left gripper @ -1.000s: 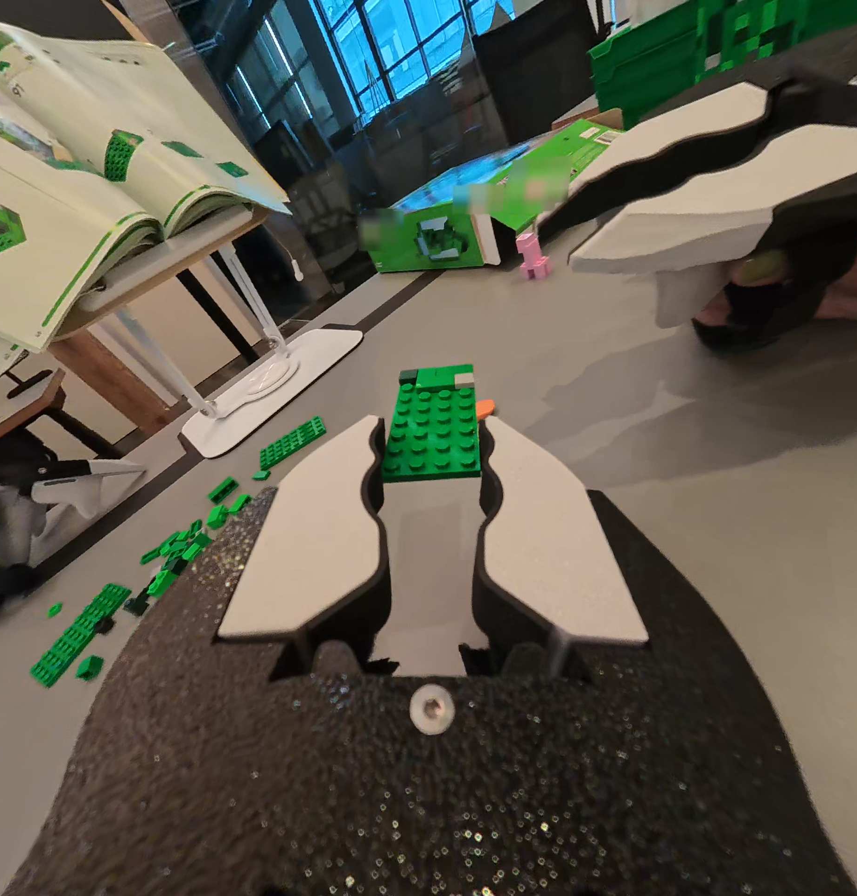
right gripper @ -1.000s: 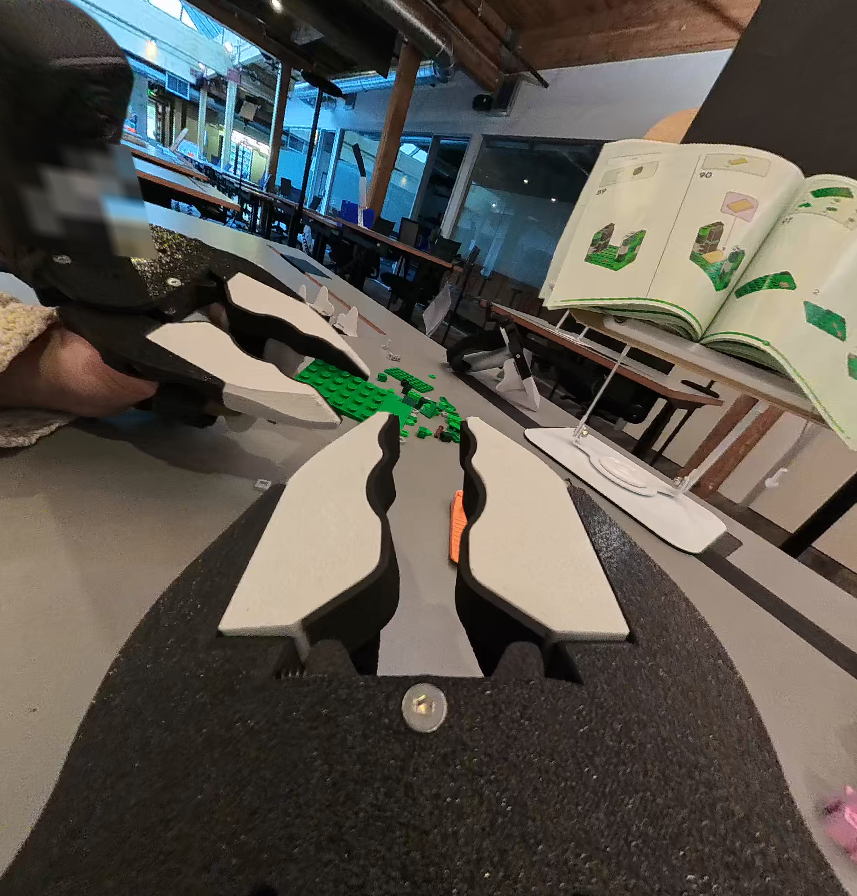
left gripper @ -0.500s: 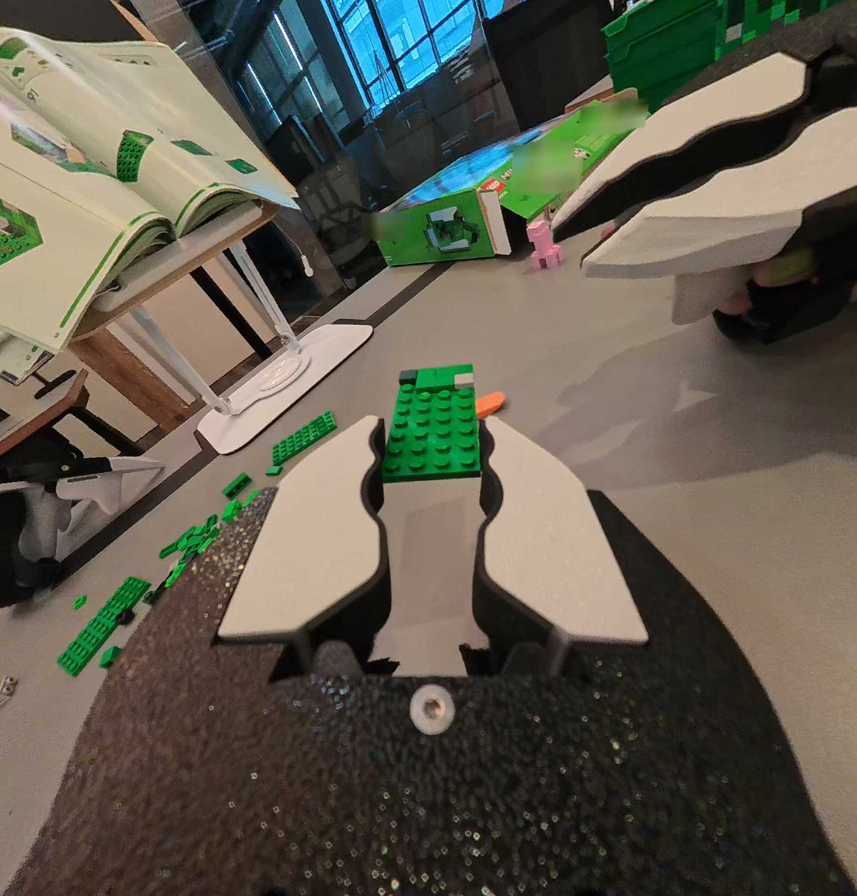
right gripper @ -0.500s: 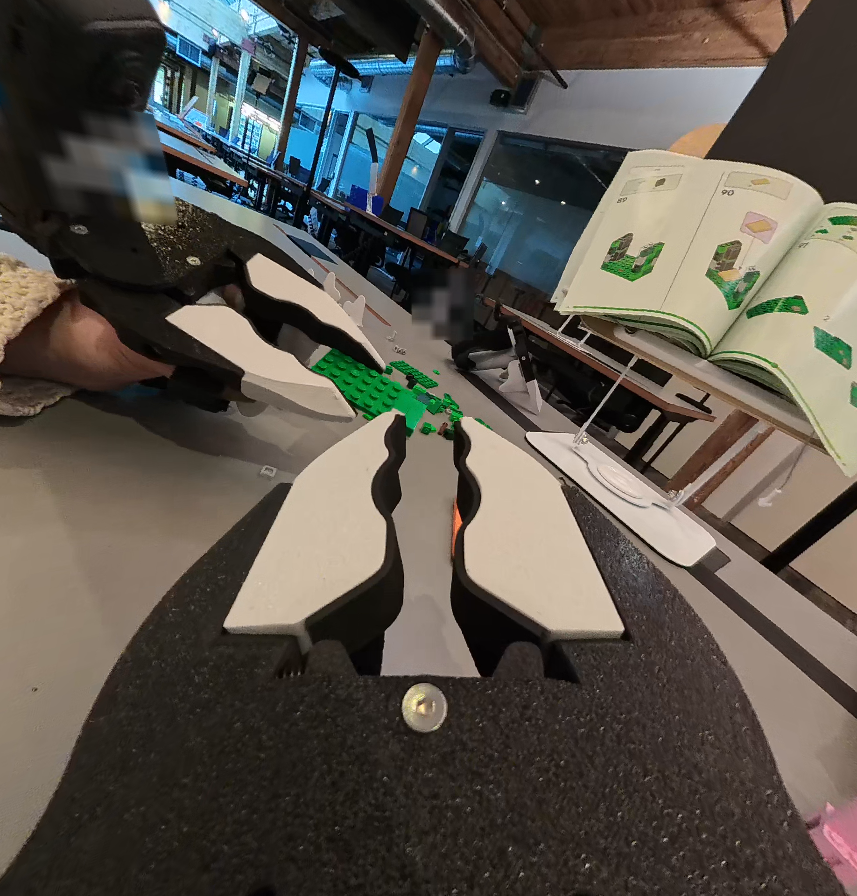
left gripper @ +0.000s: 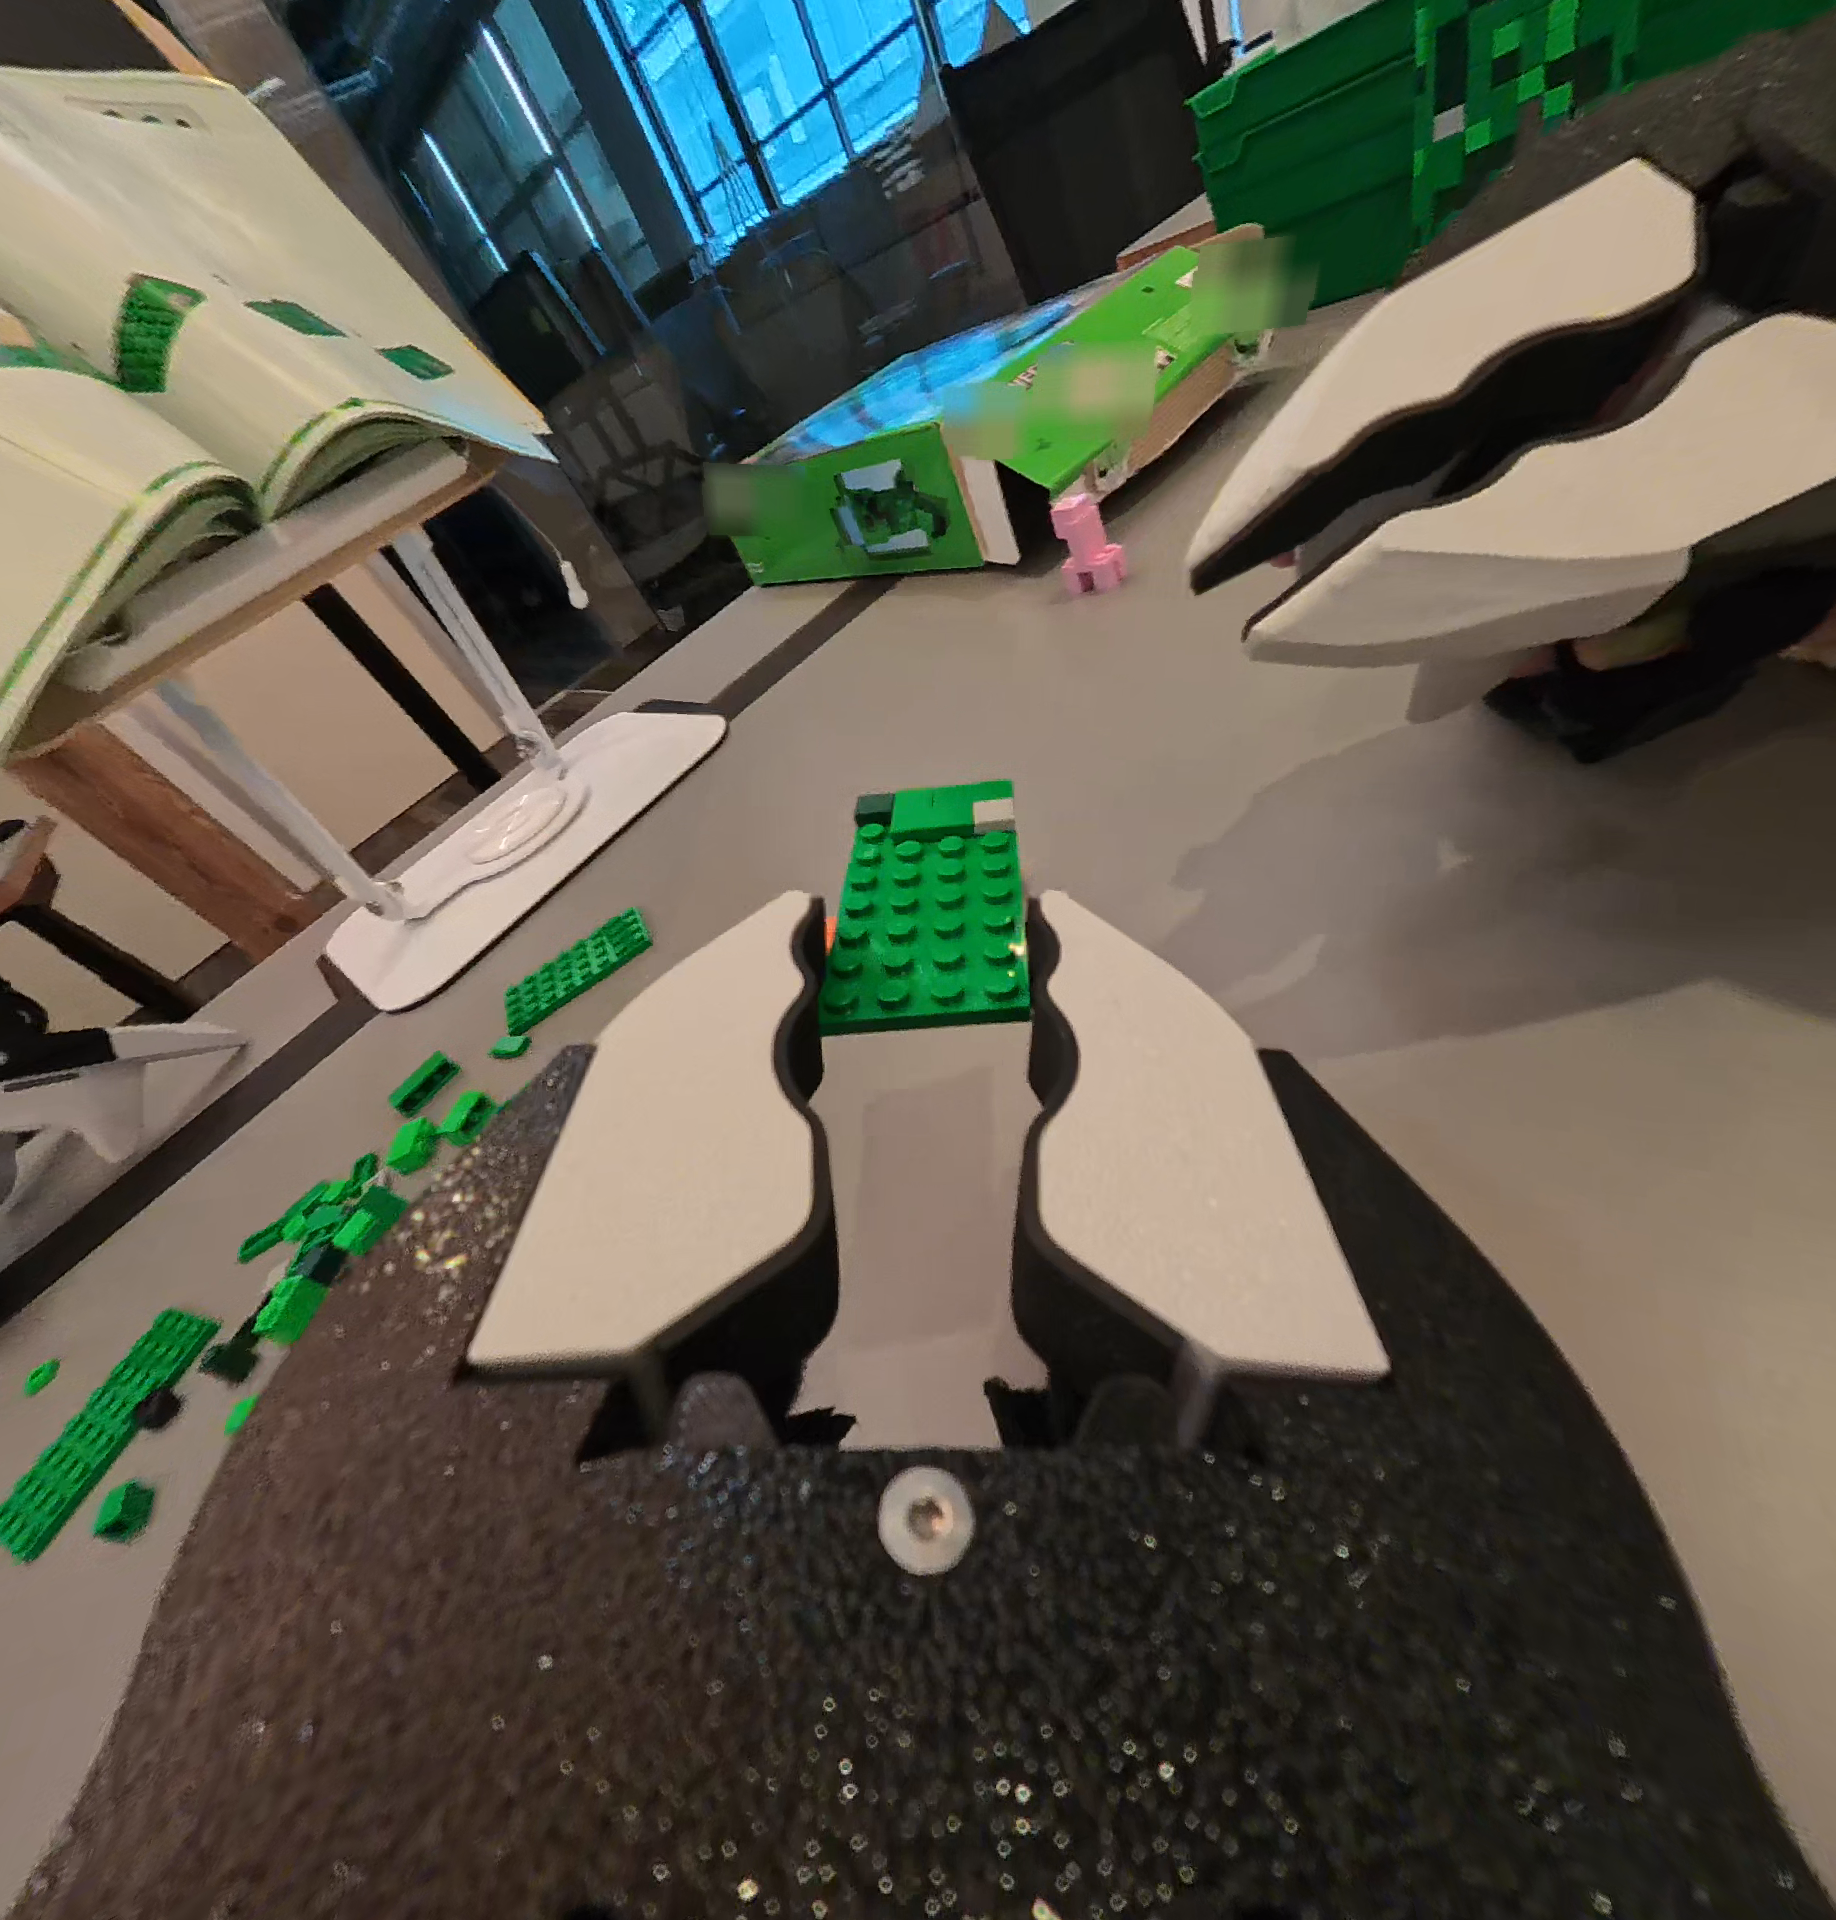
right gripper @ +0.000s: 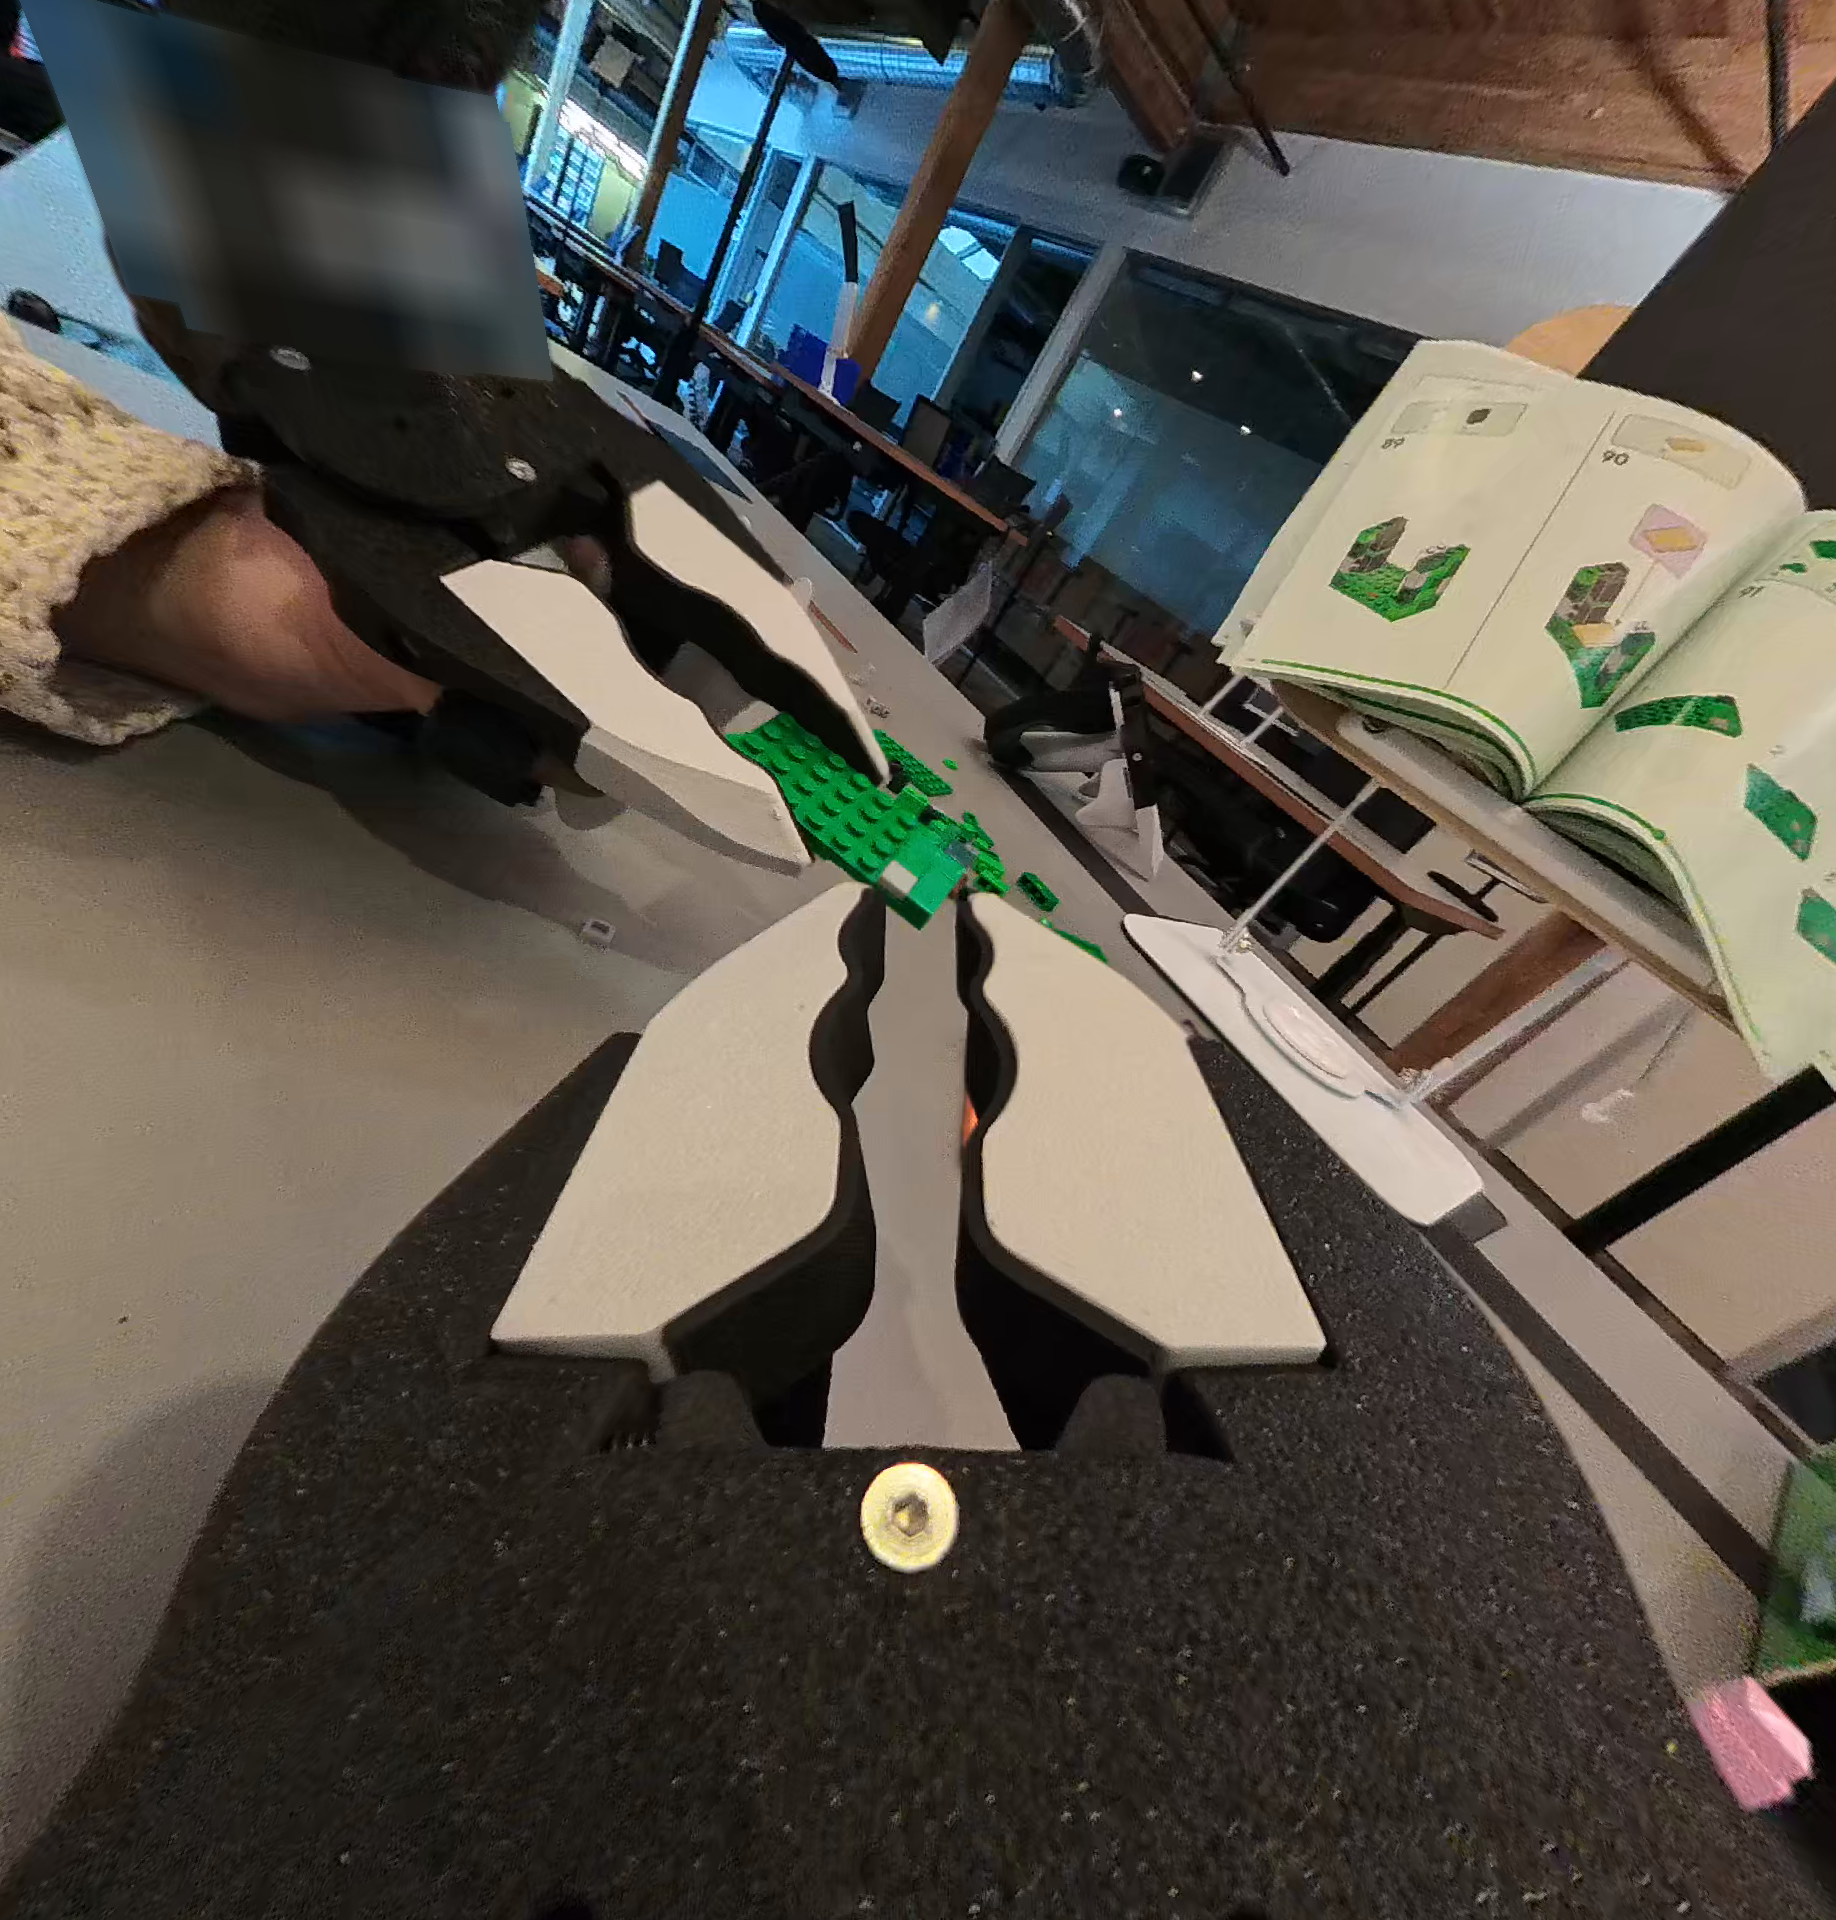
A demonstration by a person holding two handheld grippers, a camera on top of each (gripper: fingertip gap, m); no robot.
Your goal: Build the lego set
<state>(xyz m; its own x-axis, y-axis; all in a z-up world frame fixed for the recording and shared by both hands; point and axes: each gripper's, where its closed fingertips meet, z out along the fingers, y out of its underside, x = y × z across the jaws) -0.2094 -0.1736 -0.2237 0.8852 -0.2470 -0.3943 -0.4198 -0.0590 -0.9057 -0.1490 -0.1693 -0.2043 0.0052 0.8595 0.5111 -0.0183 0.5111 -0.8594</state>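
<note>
My left gripper (left gripper: 924, 904) is shut on the near end of a green studded plate (left gripper: 935, 883), gripping its two long edges. The plate has a row of dark green, green and white tiles at its far end. An orange piece (left gripper: 823, 935) peeks out beside the plate at the left fingertip. In the right wrist view the plate (right gripper: 852, 821) is held tilted above the table by the left gripper (right gripper: 841, 816). My right gripper (right gripper: 919, 899) is nearly shut with a narrow gap and points at the plate's tiled end. An orange sliver (right gripper: 966, 1117) shows at its right finger's inner edge. The right gripper also shows in the left wrist view (left gripper: 1223, 605).
An open instruction book (right gripper: 1516, 582) sits on a stand with a white base (left gripper: 540, 831) at the table's edge. Loose green pieces (left gripper: 353, 1226) and a longer green plate (left gripper: 576, 966) lie left. A green box (left gripper: 872, 509) and a pink figure (left gripper: 1085, 540) stand farther back. Tip to tip, the grippers are about 7 cm apart.
My right gripper's fingers have narrowed and it has come closer to the plate's far end. My left gripper kept hold of the plate and shifted; the orange piece now shows on the plate's left.
</note>
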